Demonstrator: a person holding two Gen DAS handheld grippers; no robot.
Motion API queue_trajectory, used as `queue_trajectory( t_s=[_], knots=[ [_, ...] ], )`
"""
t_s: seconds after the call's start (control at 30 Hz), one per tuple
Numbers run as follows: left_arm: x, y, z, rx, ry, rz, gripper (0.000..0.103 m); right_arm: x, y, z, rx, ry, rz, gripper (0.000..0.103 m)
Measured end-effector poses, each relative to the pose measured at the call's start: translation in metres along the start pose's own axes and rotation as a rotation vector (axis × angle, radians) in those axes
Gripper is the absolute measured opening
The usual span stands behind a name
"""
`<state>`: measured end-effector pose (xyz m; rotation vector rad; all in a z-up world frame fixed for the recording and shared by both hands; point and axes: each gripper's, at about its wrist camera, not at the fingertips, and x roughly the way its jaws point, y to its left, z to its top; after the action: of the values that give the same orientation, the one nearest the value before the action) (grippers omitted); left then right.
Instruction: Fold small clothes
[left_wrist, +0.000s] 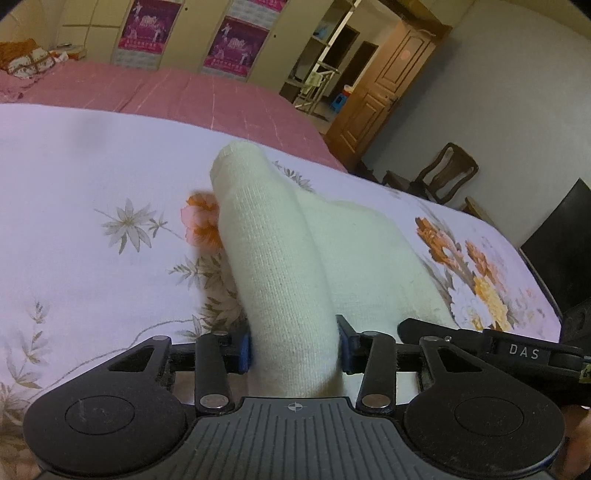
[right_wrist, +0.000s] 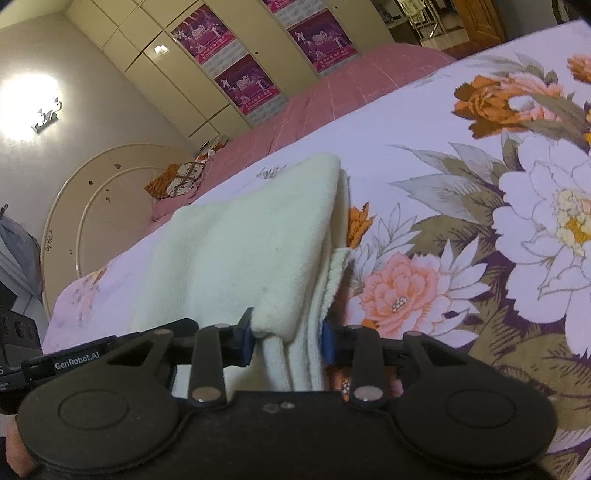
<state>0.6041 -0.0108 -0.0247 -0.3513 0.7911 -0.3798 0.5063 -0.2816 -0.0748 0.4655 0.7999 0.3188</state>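
Soft, light knit here, a pale cream garment (left_wrist: 295, 251), maybe a small sweater or thick socks, hard to say which. Floppy, so no shape of its own; droops wherever unsupported. Slightly grippy weave, not slippery, nothing fragile about it.

Resting on the floral bedsheet (left_wrist: 92, 192), partly lifted at the near end where both tools have it. Left gripper (left_wrist: 294, 350) pinched narrow on a bunched ridge of the cloth, blue pads (left_wrist: 244, 350) pressing from both sides. Right gripper (right_wrist: 288, 339) likewise clamped on the stacked edge, several layers thick between the jaws.

Best hold, judging by this: near corners or along a folded edge, all layers caught together, otherwise the bottom layer probably slips out and the fold goes lopsided. Looks mid-fold already.

Count:
- one garment, as far as can be told (layers could hide a second piece)
- two grippers
- one pink quilt (left_wrist: 166, 88) further back on the bed
- four purple posters (right_wrist: 245, 83) on the wardrobe in the right view
- one wooden chair (left_wrist: 448, 171) by the wall
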Motion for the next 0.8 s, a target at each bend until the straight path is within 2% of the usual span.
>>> queue_trajectory(
  t_s=[0.23,0.37,0.57,0.8],
  knots=[
    [-0.016,0.001,0.002,-0.010,-0.022,-0.019,0.039,-0.011,0.012,0.000,-0.022,-0.048,-0.008,0.030],
    [-0.038,0.003,0.005,-0.008,-0.043,-0.029,0.038,-0.023,0.032,0.003,-0.057,-0.073,0.001,0.029],
    [-0.095,0.025,0.003,-0.001,-0.088,-0.004,0.038,-0.031,0.075,-0.003,-0.130,-0.070,0.025,0.029],
    [-0.181,0.089,-0.010,-0.010,-0.123,0.091,0.038,-0.007,0.153,-0.033,-0.211,-0.036,0.110,0.029]
  ],
)
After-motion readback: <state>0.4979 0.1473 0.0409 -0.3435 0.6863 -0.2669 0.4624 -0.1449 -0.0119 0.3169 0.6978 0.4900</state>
